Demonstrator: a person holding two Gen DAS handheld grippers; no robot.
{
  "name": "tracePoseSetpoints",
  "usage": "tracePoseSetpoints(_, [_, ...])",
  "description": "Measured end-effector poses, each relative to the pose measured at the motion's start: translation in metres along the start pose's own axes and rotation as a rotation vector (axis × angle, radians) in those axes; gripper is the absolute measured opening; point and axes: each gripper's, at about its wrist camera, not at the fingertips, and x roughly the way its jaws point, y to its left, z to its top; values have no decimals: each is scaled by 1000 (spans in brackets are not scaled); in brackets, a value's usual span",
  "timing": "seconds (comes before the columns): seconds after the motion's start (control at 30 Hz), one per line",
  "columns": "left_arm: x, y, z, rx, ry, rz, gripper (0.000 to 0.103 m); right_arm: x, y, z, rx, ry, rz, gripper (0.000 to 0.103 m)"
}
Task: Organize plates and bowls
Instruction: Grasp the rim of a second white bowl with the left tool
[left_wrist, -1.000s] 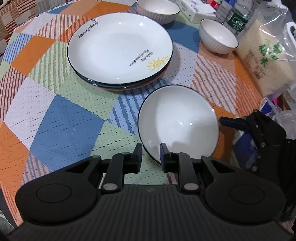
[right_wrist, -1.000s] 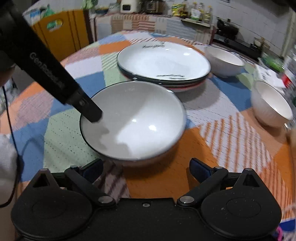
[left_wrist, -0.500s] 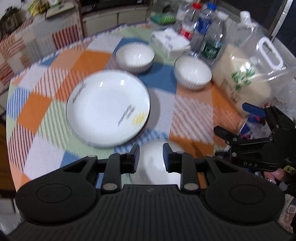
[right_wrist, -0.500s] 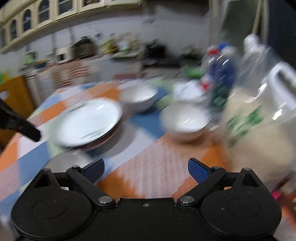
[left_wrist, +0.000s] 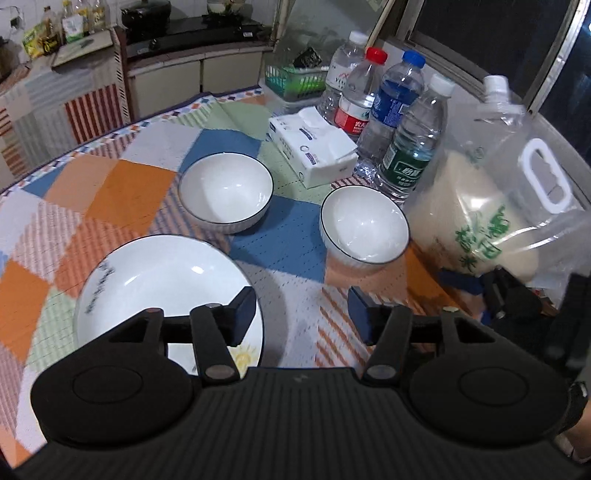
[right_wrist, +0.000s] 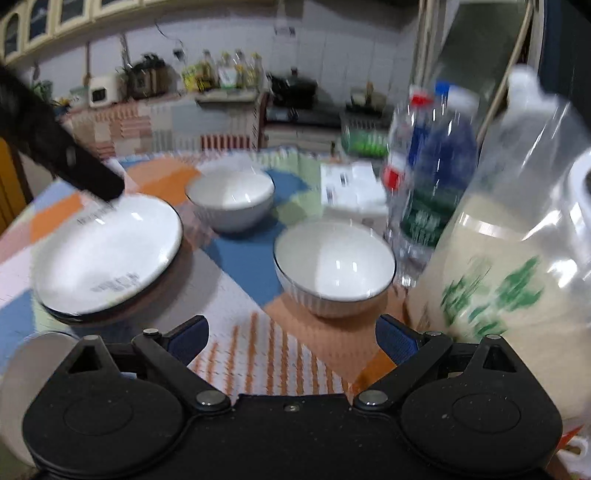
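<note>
A stack of white plates (left_wrist: 159, 288) lies at the near left of the patchwork tablecloth (left_wrist: 288, 236), also visible in the right wrist view (right_wrist: 107, 251). Two white bowls with dark rims stand apart behind it, a far one (left_wrist: 225, 192) (right_wrist: 231, 199) and a nearer right one (left_wrist: 364, 225) (right_wrist: 334, 266). My left gripper (left_wrist: 301, 314) hangs above the cloth beside the stack, its jaws opening with nothing between them. My right gripper (right_wrist: 291, 332) is open and empty just short of the nearer bowl. A small white dish (right_wrist: 33, 369) shows partly at the lower left.
Several water bottles (left_wrist: 406, 122), a tissue pack (left_wrist: 314, 144) and a big clear bag of rice (left_wrist: 487, 206) crowd the table's right side close to the nearer bowl. A green basket (left_wrist: 295, 79) sits behind. A kitchen counter (left_wrist: 177, 55) runs along the far wall.
My left gripper let go of the small dish's rim, rose and tipped up toward the bowls, and its jaws spread wider. My right gripper swung right toward the nearer bowl.
</note>
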Motion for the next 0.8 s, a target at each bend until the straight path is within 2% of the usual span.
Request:
tracePoseSetpoints(0.13, [39,-6,9,51,13,40,55,37,2,0,-57,65,-31,99])
tracePoseSetpoints(0.27, [74,-6,19,27,18,1,55,63,4,6,-51,100,-62,99])
tracePoseSetpoints(0.43, [116,-16,33,3,34,-39,53,84,9,9,-36,91,-161,100])
tracePoseSetpoints(0.57, [148,-27,40,4,47,-40,49,95,5,8,-20,82,-183,100])
tracePoseSetpoints(0.6, [153,-28,41,-4,48,-45,42,96,6,7,-18,74,-189,100])
tracePoseSetpoints(0.63, [157,-28,42,-13,48,-53,26,98,5,8,-11,69,-186,101])
tracePoseSetpoints(0.73, [166,-21,52,-66,33,-46,14,103,2,9,13,55,-176,101])
tracePoseSetpoints(0.8, [171,-11,59,-102,64,-66,9,109,-1,12,20,55,-154,101])
